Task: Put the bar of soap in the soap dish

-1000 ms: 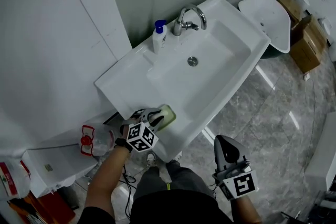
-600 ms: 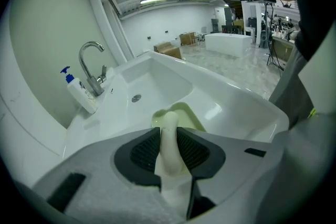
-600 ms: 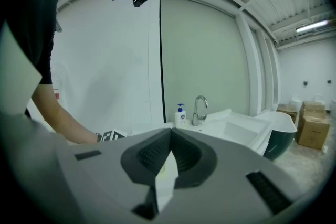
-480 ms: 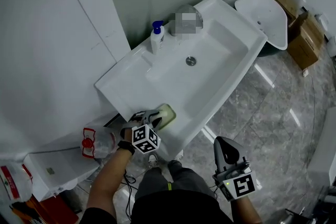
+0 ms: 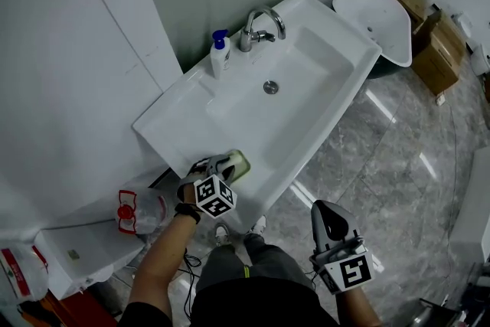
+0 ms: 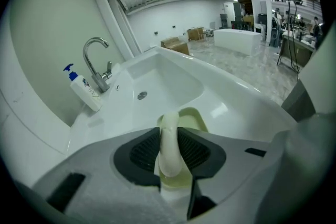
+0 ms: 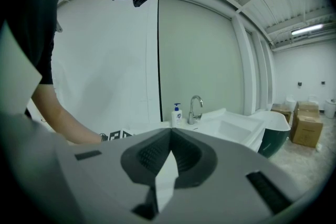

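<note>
Left tongs (image 5: 223,167) clamp soap (image 6: 169,152) on edge just over green dish (image 6: 193,118), approx 7 o'clock on sink (image 5: 176,126) rim. Right tongs (image 5: 328,220) closed, empty. Risk: slick bar tips off dish, slides into basin.

Soap dish (image 5: 241,163) on sink's (image 5: 172,130) near edge; pump bottle (image 5: 220,56) just left of faucet (image 5: 257,27) at back

We count one soap bar (image 6: 169,149), one soap dish (image 6: 195,118), one pump bottle (image 5: 220,56), one faucet (image 5: 260,25), two grippers: left gripper (image 5: 226,165), right gripper (image 5: 328,212).
</note>
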Tool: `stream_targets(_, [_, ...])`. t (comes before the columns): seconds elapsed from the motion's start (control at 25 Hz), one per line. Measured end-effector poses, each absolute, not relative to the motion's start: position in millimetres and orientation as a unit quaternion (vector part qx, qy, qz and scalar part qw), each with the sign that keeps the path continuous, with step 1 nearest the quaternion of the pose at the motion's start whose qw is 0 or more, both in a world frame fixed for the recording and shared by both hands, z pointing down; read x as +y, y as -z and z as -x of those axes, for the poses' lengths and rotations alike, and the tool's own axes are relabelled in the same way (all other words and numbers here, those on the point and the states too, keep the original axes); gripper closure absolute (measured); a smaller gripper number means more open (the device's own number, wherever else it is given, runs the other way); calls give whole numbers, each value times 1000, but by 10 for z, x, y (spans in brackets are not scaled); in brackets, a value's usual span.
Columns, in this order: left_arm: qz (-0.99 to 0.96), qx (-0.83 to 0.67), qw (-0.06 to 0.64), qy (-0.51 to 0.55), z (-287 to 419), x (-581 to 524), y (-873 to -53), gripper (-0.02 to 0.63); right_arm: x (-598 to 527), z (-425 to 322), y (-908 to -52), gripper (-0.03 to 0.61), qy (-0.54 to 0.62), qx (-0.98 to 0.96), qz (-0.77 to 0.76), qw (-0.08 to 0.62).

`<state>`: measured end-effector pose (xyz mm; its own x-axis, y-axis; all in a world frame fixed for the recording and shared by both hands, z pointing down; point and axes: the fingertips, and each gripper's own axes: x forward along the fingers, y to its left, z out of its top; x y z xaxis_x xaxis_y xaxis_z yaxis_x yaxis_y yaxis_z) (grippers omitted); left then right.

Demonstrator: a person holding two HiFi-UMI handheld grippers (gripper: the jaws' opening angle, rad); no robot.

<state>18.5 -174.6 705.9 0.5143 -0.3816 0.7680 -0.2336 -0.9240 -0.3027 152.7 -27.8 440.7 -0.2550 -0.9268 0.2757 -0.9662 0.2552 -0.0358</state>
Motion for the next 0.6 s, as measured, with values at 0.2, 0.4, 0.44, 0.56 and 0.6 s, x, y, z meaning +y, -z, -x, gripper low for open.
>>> stream_targets(0.2, [873,167,55,455,-208,-1668,-7088,485,-219,-1559,-4392,568,-100,-783,-607,96])
stream_targets(0.4, [877,164,25,452,-233,-1613,-7165,446,-190,-1591,-4400,568,-100,-780,-610,95])
stream_targets(0.44, [877,167,15,450,-235,-1619,-7164,445,-185,-1594,-4402,568,-101,-780,-610,95])
stream_targets(0.56, [875,176,-3,451,-241,-1648,-7166,442,-168,-1608,-4408,568,-102,-779,-612,93])
stream_targets(0.6, [873,181,-5,453,-241,-1659,-7169,442,-162,-1613,-4409,568,-102,-779,-612,93])
